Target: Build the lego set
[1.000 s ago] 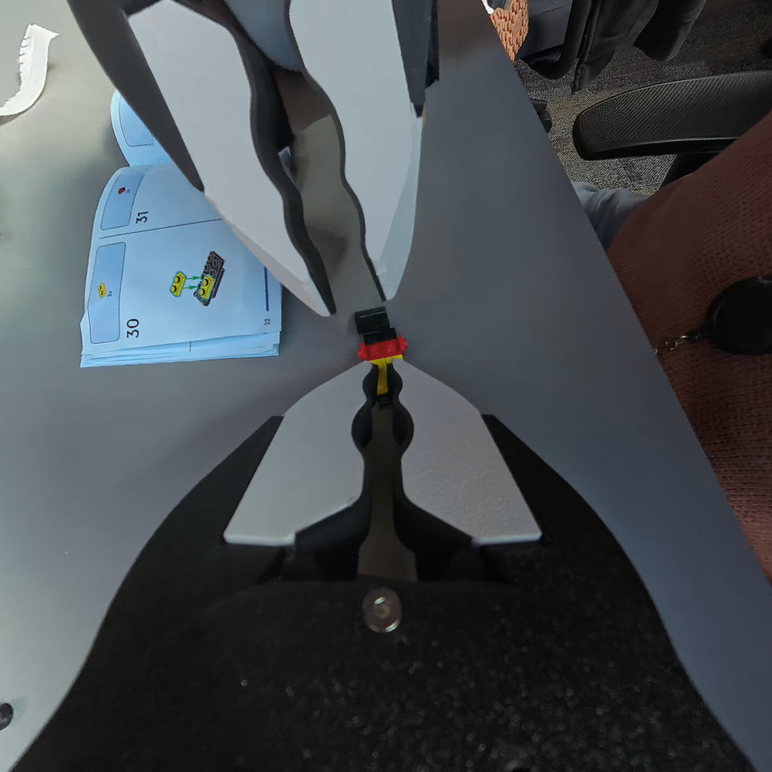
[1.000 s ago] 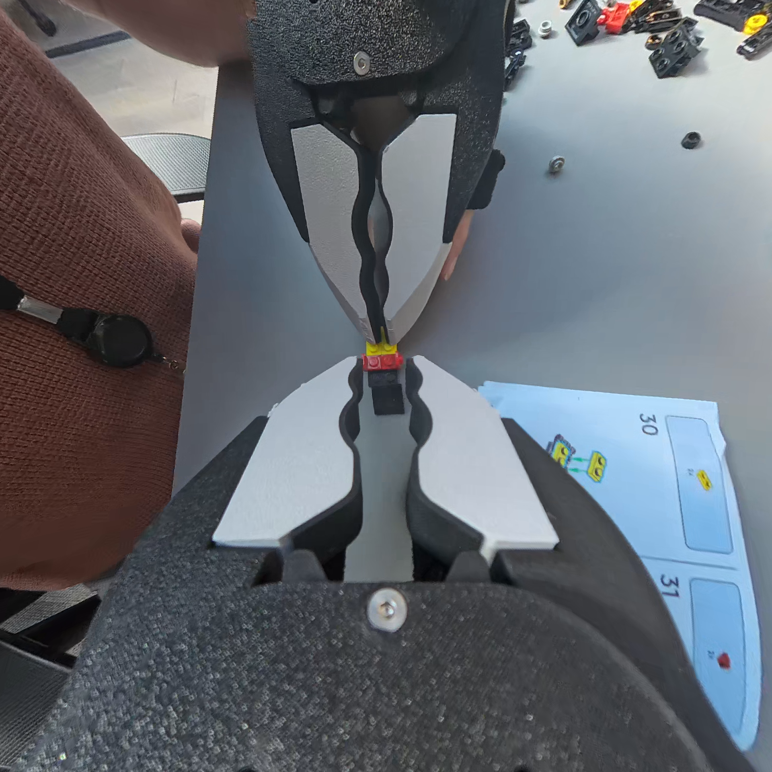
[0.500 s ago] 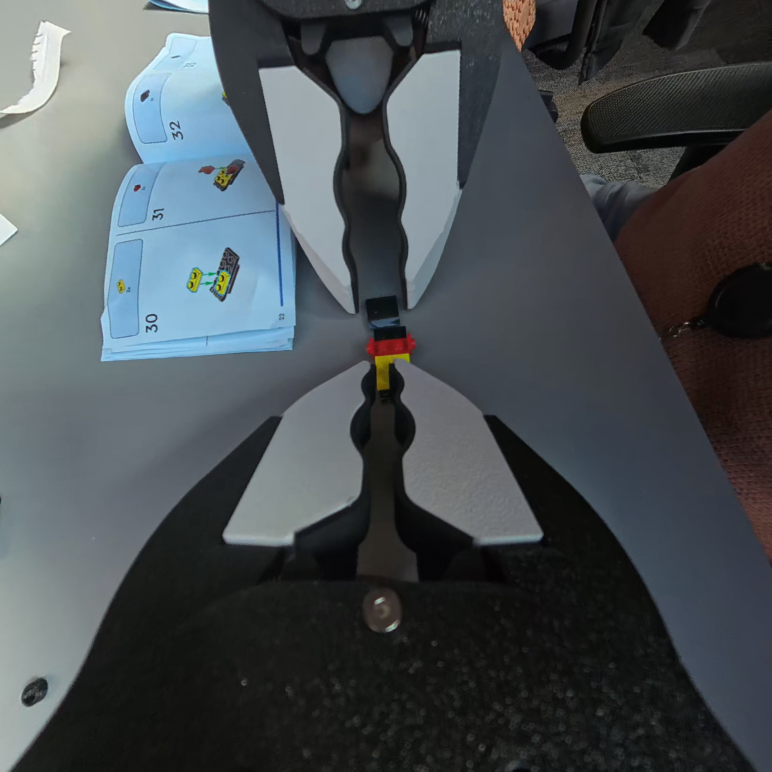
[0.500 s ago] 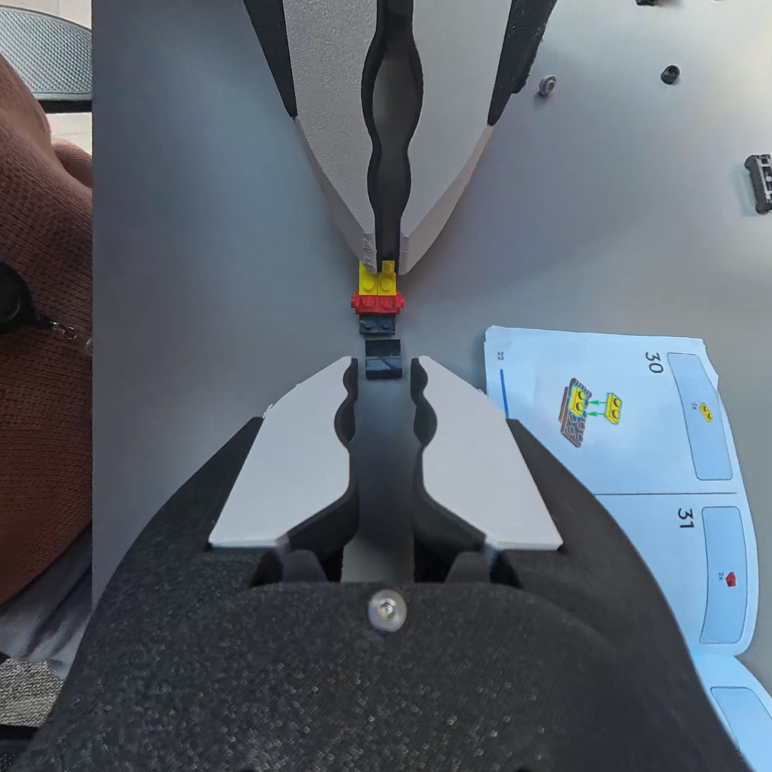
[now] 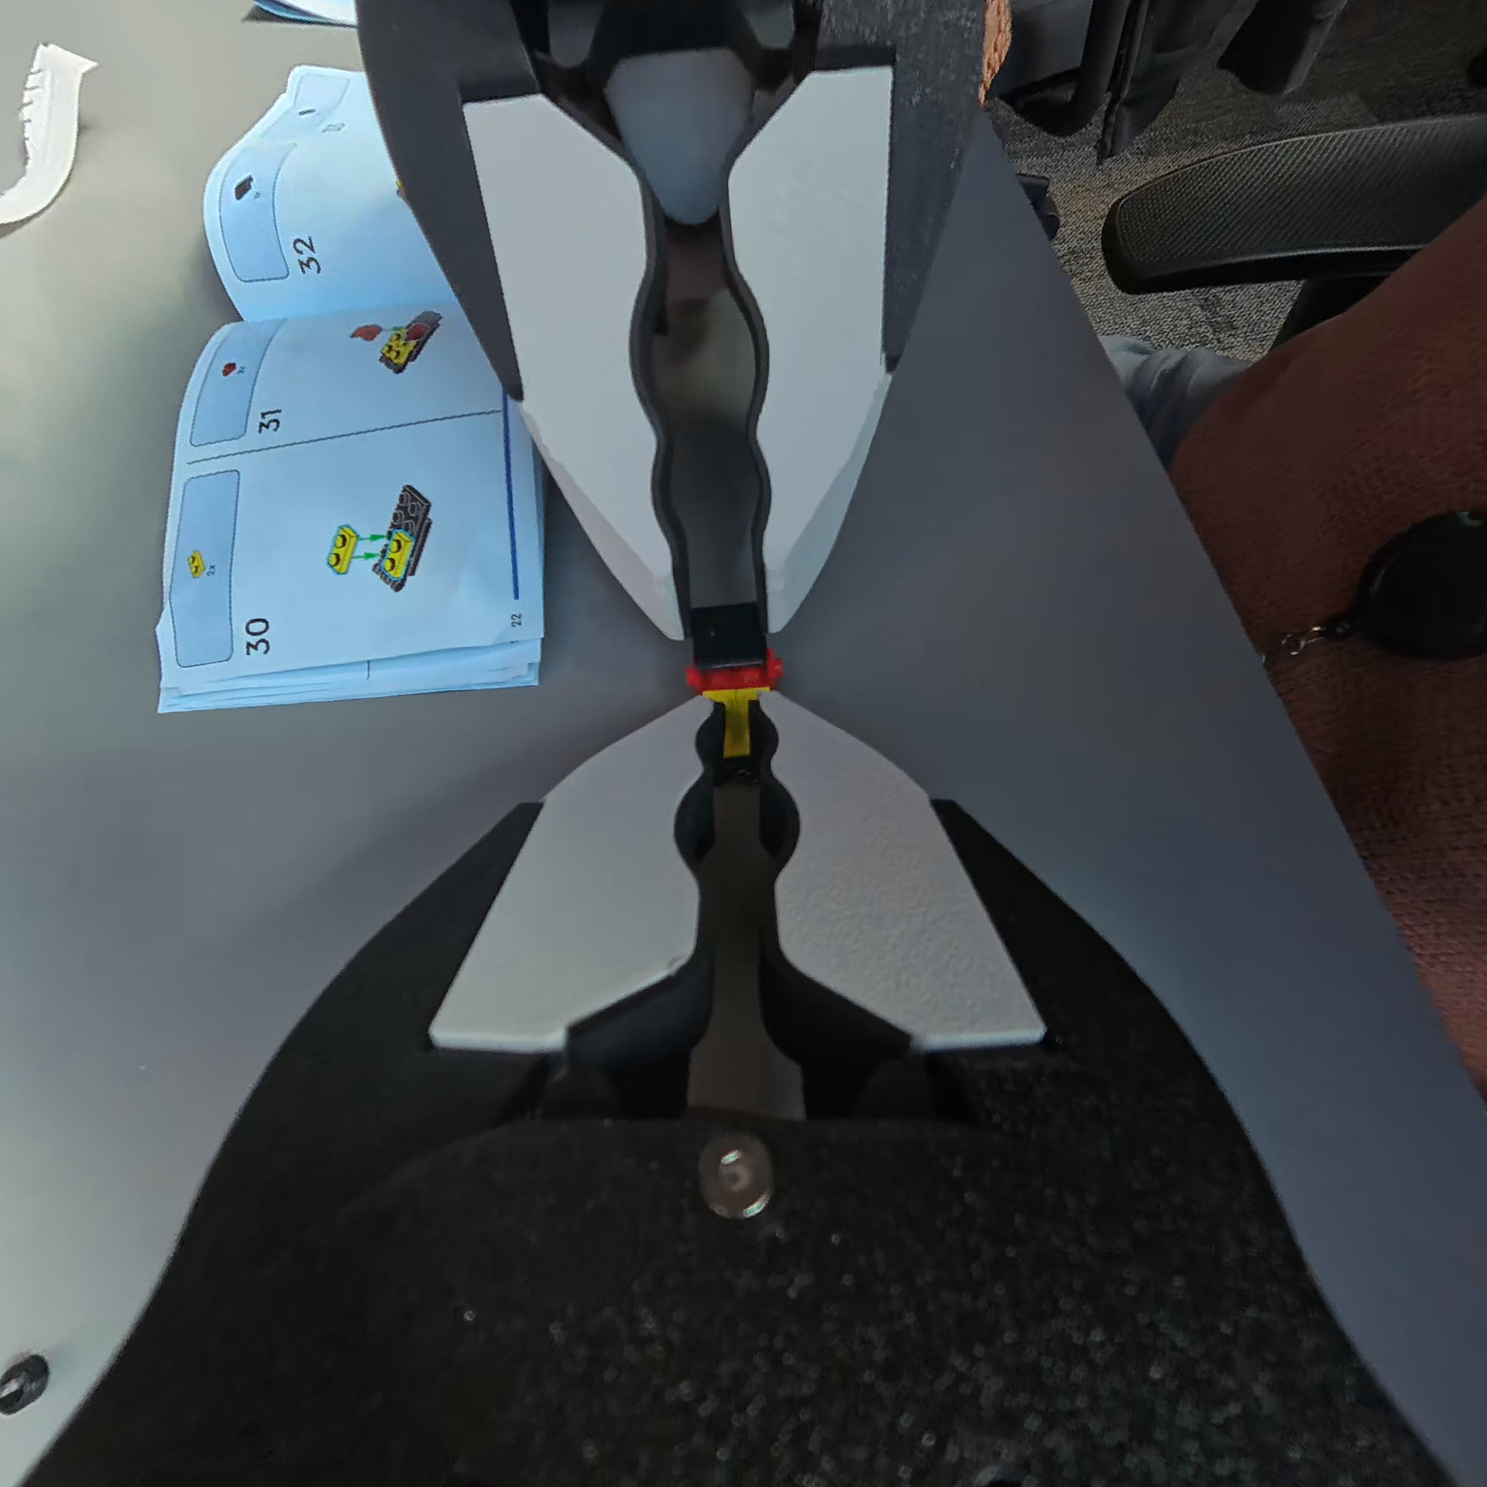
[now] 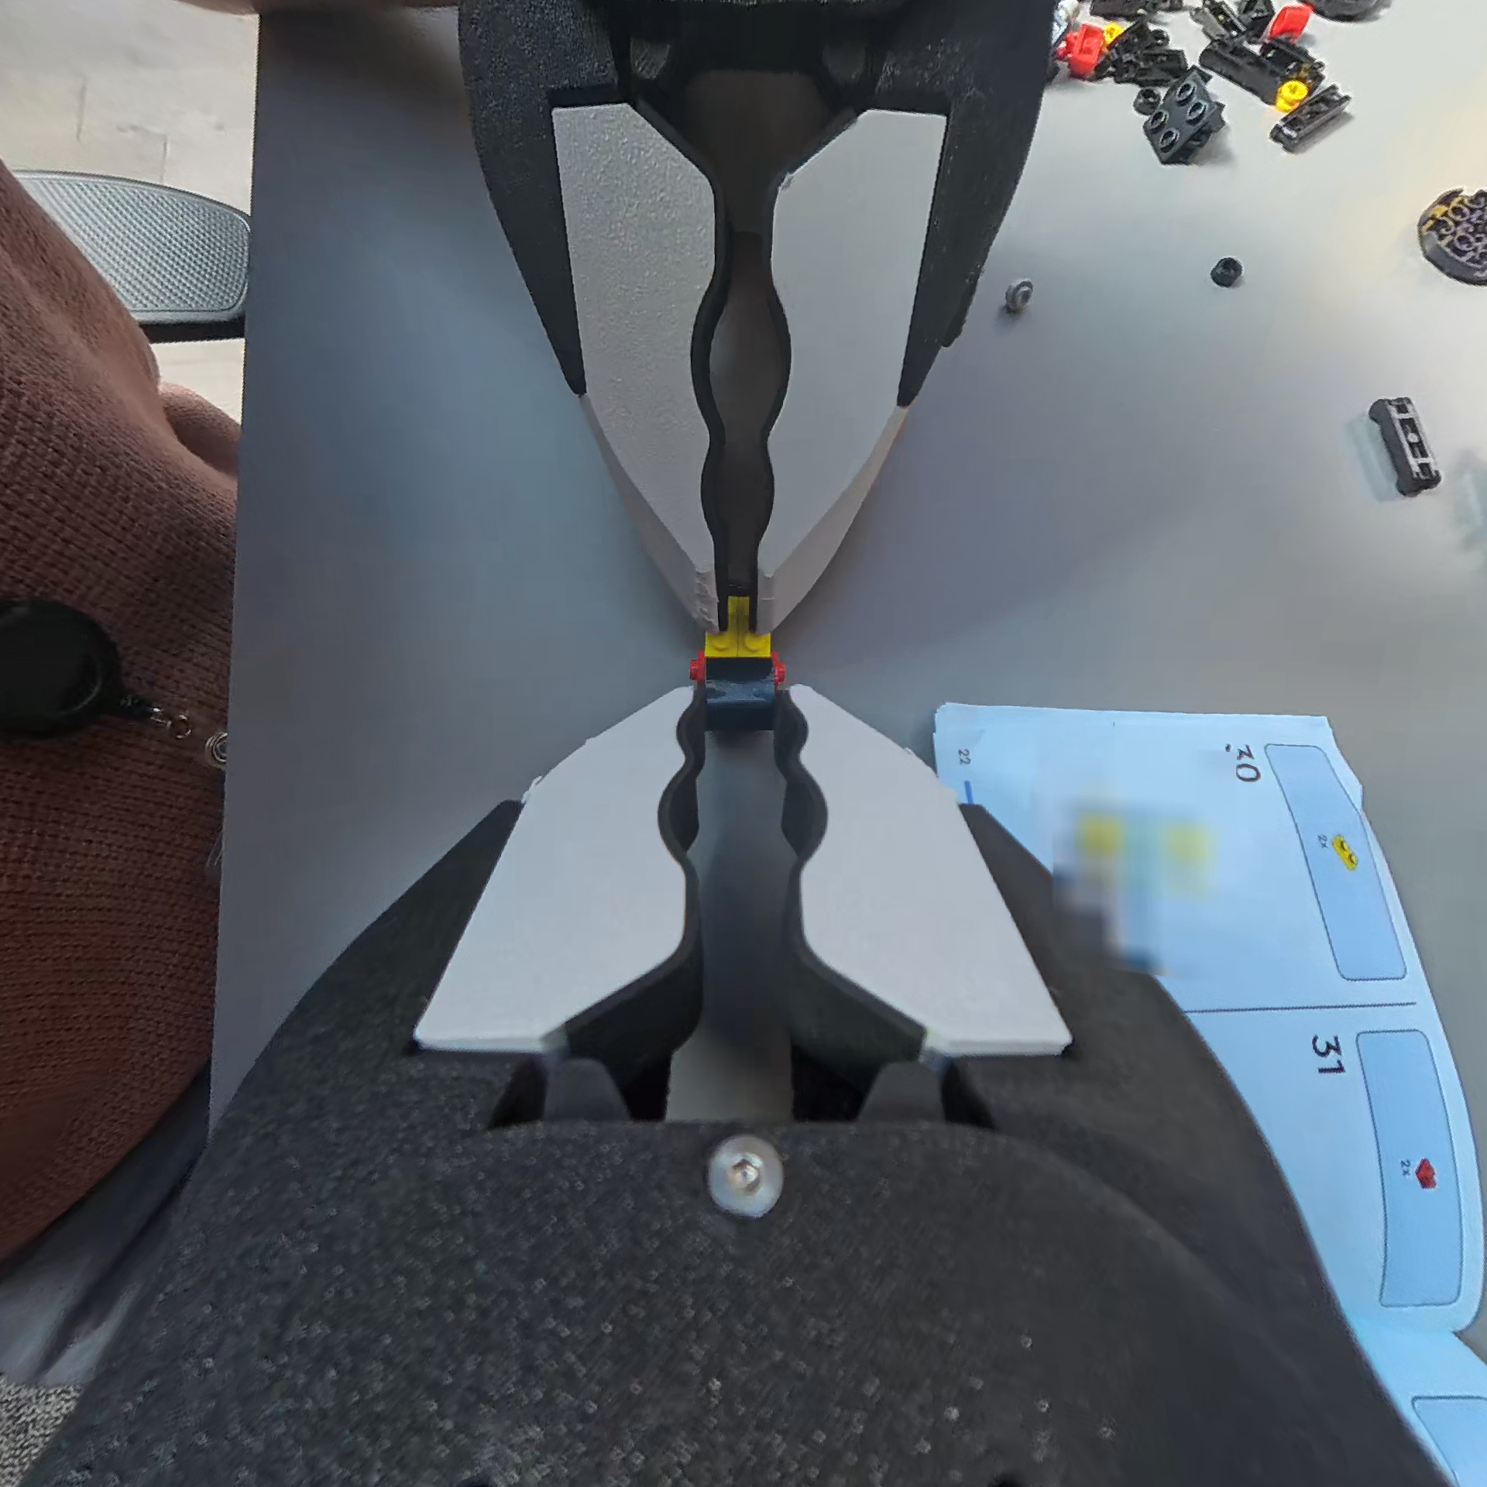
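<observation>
My left gripper (image 5: 734,720) is shut on the yellow end of a small lego assembly, a yellow piece (image 5: 734,728) joined to a red plate (image 5: 732,674). My right gripper (image 6: 739,716) faces it tip to tip and is shut on a black brick (image 6: 739,708). The brick is pressed against the red plate (image 6: 697,668). In the right wrist view the left gripper (image 6: 738,607) comes in from the top, pinching the yellow piece (image 6: 738,640). In the left wrist view the right gripper (image 5: 727,632) comes from the top with the black brick (image 5: 727,636). Both hover above the grey table (image 5: 201,845).
An open blue instruction booklet (image 5: 346,515) lies beside the grippers, also in the right wrist view (image 6: 1287,925). Several loose lego pieces (image 6: 1191,105) lie at the far right, a black piece (image 6: 1406,444) nearer. A person's brown sleeve (image 6: 80,724) and a chair (image 5: 1287,209) are past the table edge. My left and right fingertips are right by each other.
The right gripper has brought the black brick forward. Half a second ago a gap showed between the brick and the assembly; now the brick sits against the red plate. The left gripper keeps its hold.
</observation>
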A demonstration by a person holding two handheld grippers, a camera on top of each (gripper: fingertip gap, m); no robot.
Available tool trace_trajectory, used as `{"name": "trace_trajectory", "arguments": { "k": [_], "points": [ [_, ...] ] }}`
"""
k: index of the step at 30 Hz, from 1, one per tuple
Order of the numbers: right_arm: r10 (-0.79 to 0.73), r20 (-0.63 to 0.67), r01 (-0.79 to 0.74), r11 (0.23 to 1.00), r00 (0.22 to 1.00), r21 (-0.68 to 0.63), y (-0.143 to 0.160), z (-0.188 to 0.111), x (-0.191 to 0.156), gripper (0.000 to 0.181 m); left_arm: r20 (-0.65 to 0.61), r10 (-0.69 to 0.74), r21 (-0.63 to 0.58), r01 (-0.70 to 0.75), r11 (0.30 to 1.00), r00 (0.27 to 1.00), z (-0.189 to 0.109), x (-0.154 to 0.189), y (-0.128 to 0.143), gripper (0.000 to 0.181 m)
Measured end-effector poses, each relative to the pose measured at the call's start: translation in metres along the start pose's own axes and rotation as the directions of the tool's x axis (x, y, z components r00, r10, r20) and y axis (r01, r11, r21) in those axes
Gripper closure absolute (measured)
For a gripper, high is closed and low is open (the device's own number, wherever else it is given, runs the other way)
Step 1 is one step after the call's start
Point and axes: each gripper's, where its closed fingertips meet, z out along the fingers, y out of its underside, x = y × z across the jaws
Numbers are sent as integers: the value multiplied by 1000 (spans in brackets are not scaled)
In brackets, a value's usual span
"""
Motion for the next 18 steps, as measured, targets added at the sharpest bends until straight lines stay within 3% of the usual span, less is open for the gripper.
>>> {"name": "trace_trajectory", "arguments": {
  "k": [14, 18],
  "points": [
    [10, 12, -9, 1000, 1000, -28, 4, 7, -1, 158, -5, -13, 12, 13, 1000, 1000, 0, 0, 0, 176],
    [29, -24, -29, 999, 999, 17, 0, -4, 6, 174, -4, -16, 12, 16, 1000, 1000, 0, -1, 0, 176]
  ]
}}
